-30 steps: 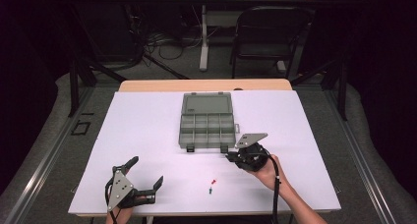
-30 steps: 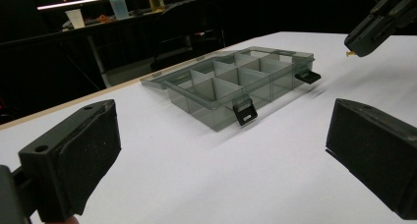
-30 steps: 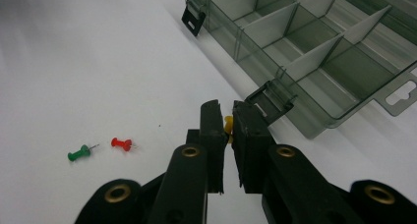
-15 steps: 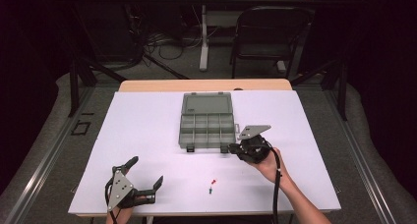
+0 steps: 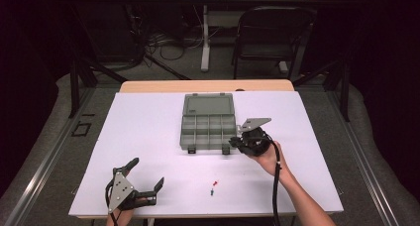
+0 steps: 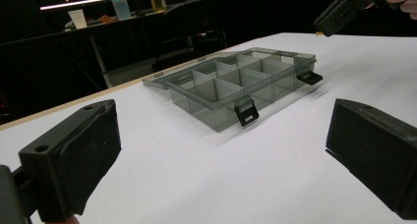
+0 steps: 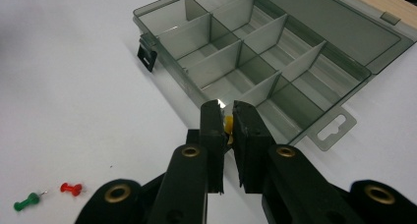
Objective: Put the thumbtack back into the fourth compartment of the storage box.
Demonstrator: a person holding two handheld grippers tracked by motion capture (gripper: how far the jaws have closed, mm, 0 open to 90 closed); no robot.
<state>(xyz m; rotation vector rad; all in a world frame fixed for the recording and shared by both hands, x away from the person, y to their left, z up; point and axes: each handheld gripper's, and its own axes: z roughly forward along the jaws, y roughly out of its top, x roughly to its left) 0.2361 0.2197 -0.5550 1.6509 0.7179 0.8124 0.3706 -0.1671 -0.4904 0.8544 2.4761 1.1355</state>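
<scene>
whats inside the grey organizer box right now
The organizer box lies open, and every compartment that shows looks empty. The right gripper, pinching a small yellow thing, covers part of the nearest compartment, so that corner cannot be checked.

Open grey compartment box (image 5: 208, 128) flat mid-worktop, lid back. Yellow pushpin (image 7: 228, 125) pinched over its near edge. Red pushpin (image 5: 215, 182), green pushpin (image 5: 212, 191) lying nearer, together.
</scene>
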